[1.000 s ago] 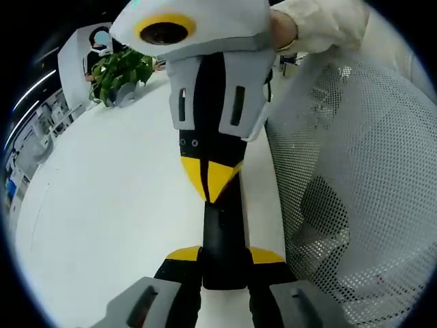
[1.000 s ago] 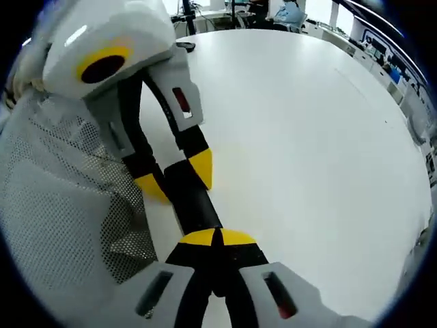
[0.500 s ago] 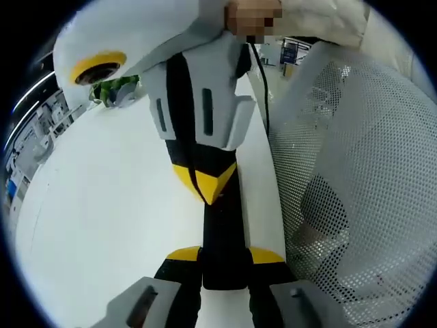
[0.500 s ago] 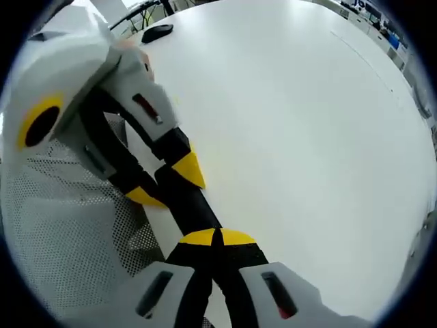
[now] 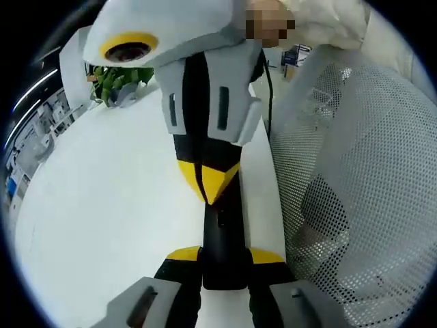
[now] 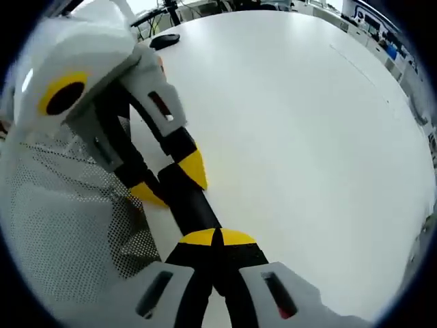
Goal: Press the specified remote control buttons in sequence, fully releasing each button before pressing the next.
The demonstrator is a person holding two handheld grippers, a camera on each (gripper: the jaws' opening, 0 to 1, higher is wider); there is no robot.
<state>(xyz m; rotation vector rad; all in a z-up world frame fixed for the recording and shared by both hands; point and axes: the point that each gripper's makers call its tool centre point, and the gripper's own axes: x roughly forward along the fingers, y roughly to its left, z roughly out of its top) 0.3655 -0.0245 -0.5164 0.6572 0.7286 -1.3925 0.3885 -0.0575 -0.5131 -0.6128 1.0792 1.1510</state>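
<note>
1. Between the yellow tips of the left gripper [image 5: 225, 254], clamped from both sides, lies the black remote control [image 5: 222, 236], near the edge of the white table [image 5: 102, 205].
2. Over it, the right gripper [image 5: 208, 183] keeps its jaws pinched together, tips touching the remote's top.
3. Compared with half a second ago, its body has tilted slightly; contact persists, so the press looks unreleased.
4. Beside the table stands a mesh chair [image 5: 355, 205].
</note>
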